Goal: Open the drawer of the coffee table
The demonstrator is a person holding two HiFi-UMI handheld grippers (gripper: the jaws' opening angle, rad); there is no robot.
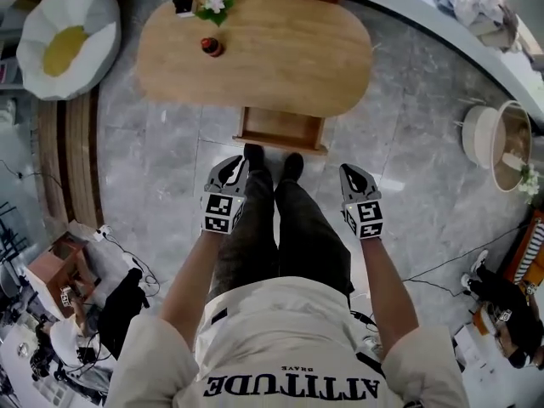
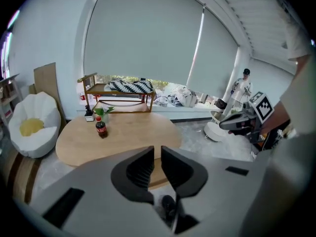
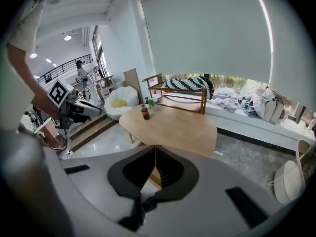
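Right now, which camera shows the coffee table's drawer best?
The head view: the drawer shows from above, pulled out from under the coffee table. Both gripper views show the tabletop, but their own foreground housing hides nearly all of the drawer.

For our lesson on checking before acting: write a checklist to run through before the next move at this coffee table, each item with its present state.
1. Drawer pulled out of the coffee table: ok.
2. Left hand-held gripper empty, jaws a slit apart: ok.
3. Right hand-held gripper empty, jaws together: ok.
4. Both held clear of the drawer: ok.
5. Bottle upright on the tabletop: ok.
6. Drawer fully out: cannot tell.
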